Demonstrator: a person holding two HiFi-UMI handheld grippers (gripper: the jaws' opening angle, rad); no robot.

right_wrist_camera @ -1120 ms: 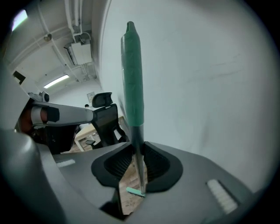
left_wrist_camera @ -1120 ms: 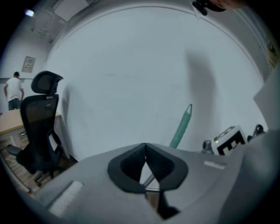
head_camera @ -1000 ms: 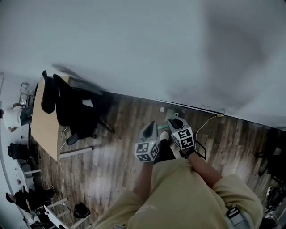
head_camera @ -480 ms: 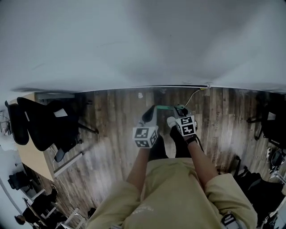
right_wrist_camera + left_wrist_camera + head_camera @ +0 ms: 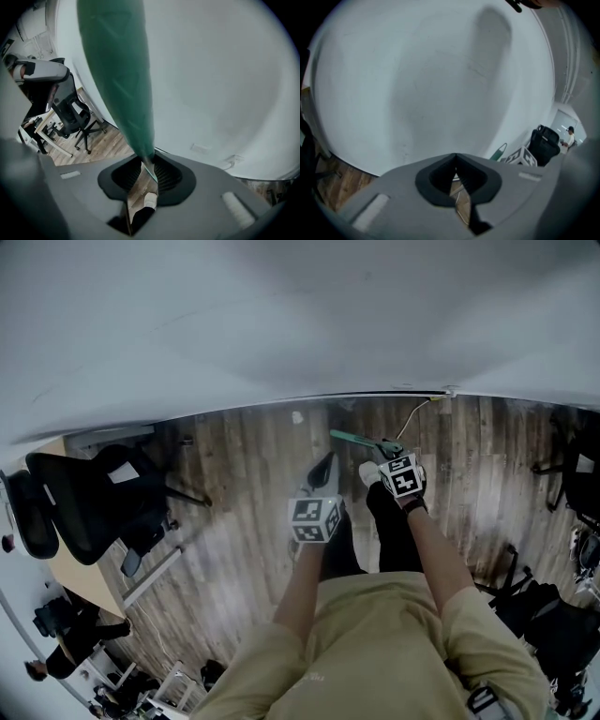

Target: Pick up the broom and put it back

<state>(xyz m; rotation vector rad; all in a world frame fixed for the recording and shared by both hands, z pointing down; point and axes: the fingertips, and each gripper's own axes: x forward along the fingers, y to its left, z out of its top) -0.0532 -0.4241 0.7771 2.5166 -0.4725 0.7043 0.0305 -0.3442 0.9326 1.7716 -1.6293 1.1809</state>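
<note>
both grippers have sunk toward the floor at its wall edge. right gripper is clenched on the broom, whose green handle slants away toward the wall; left gripper, pinched closed and empty, hangs just beside.

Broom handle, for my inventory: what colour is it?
The handle is green; the right gripper view shows it best.

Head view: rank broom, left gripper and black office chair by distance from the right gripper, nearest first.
1. broom: its green handle is clamped in the jaws of the right gripper.
2. left gripper: close by, on its left side.
3. black office chair: far off at the picture's left.
</note>
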